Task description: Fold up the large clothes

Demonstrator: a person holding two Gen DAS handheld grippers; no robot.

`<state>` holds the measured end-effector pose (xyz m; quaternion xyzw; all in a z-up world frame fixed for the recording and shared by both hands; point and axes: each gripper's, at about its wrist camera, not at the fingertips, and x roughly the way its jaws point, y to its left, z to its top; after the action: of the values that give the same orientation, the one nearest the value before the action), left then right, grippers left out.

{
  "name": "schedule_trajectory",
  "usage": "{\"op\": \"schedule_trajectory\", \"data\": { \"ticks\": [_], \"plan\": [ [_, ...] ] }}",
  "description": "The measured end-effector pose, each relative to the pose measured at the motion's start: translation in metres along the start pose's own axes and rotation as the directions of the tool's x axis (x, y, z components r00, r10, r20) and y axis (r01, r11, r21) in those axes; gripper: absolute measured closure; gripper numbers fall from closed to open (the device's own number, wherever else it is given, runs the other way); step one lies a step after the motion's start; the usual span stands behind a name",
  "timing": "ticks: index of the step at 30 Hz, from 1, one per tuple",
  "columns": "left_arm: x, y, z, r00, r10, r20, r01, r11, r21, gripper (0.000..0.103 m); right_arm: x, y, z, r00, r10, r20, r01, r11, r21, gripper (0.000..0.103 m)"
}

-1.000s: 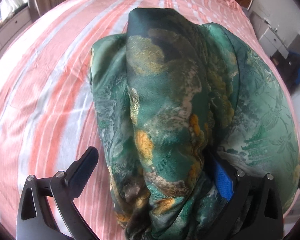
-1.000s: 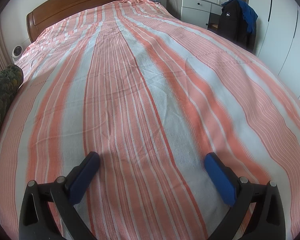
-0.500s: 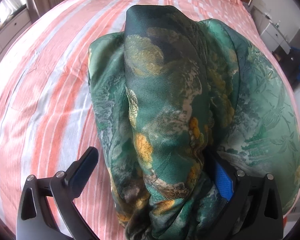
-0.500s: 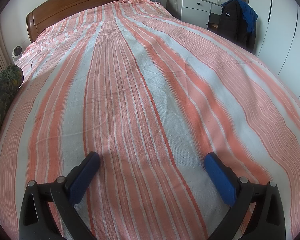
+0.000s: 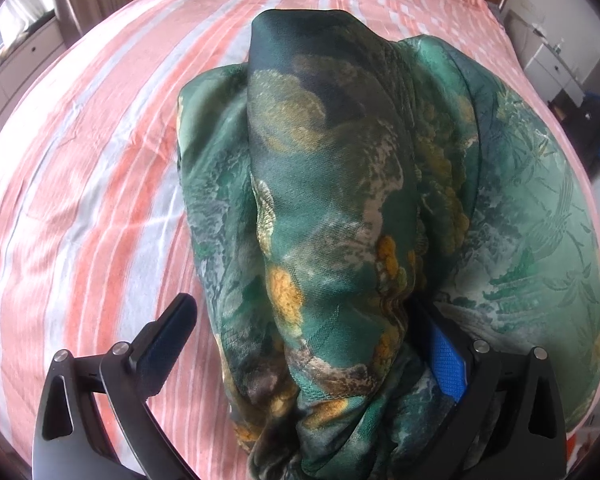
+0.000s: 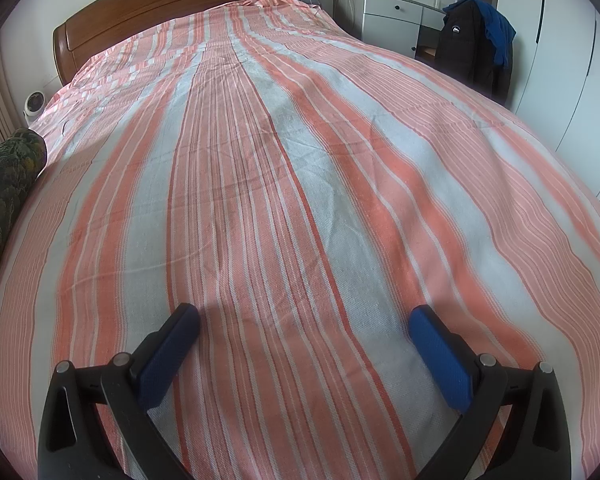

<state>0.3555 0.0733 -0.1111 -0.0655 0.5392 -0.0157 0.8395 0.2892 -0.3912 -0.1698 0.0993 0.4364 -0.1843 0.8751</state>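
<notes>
Both left fingers (image 5: 168, 344) flank the bunched green garment (image 5: 332, 208).

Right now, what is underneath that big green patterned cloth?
Under the green patterned cloth lies the striped bedsheet, showing all around it. The cloth drapes between the left claw's open fingers, partly covering the blue pad. Anything else beneath is hidden.
</notes>
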Motion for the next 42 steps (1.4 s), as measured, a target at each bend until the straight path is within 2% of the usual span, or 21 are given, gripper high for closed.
{"op": "schedule_trajectory", "data": {
  "ticks": [13, 17, 23, 26, 28, 31, 34, 35, 38, 42],
  "plan": [
    [0.007, 0.013, -0.005, 0.999, -0.035, -0.006, 0.035, 0.999, 0.008, 0.001, 0.0, 0.0, 0.0, 1.0, 0.0, 0.0, 0.0, 1.0, 0.0, 0.0],
    [0.015, 0.016, -0.008, 0.998, -0.066, -0.025, 0.066, 0.998, 0.002, 0.001, 0.0, 0.0, 0.0, 1.0, 0.0, 0.0, 0.0, 1.0, 0.0, 0.0],
    [0.017, 0.03, -0.015, 0.99, -0.141, -0.002, 0.141, 0.989, -0.036, 0.001, 0.0, 0.0, 0.0, 1.0, 0.0, 0.0, 0.0, 1.0, 0.0, 0.0],
    [0.0, 0.05, -0.019, 0.97, -0.24, 0.047, 0.244, 0.965, -0.096, 0.001, 0.0, 0.0, 0.0, 1.0, 0.0, 0.0, 0.0, 1.0, 0.0, 0.0],
    [-0.016, 0.063, -0.022, 0.961, -0.264, 0.08, 0.273, 0.955, -0.12, 0.0, 0.0, 0.0, 0.0, 1.0, 0.0, 0.0, 0.0, 1.0, 0.0, 0.0],
    [-0.057, 0.074, -0.029, 0.968, -0.208, 0.139, 0.223, 0.97, -0.095, 0.001, 0.0, 0.0, 0.0, 1.0, 0.0, 0.0, 0.0, 1.0, 0.0, 0.0],
    [-0.104, 0.075, -0.04, 0.961, -0.145, 0.237, 0.163, 0.985, -0.055, 0.001, 0.0, 0.0, 0.0, 1.0, 0.0, 0.0, 0.0, 1.0, 0.0, 0.0],
    [-0.12, 0.073, -0.045, 0.958, -0.099, 0.269, 0.113, 0.993, -0.038, 0.001, 0.0, 0.0, 0.0, 1.0, -0.001, 0.001, 0.001, 1.0, 0.0, 0.0],
    [-0.152, 0.063, -0.062, 0.939, 0.02, 0.344, -0.025, 1.0, 0.008, 0.0, 0.001, 0.0, 0.0, 1.0, -0.003, 0.0, 0.003, 1.0, -0.001, 0.0],
    [-0.167, 0.055, -0.074, 0.915, 0.106, 0.389, -0.132, 0.99, 0.042, 0.0, 0.001, 0.0, 0.0, 1.0, -0.004, 0.0, 0.004, 1.0, -0.002, 0.0]
  ]
}}
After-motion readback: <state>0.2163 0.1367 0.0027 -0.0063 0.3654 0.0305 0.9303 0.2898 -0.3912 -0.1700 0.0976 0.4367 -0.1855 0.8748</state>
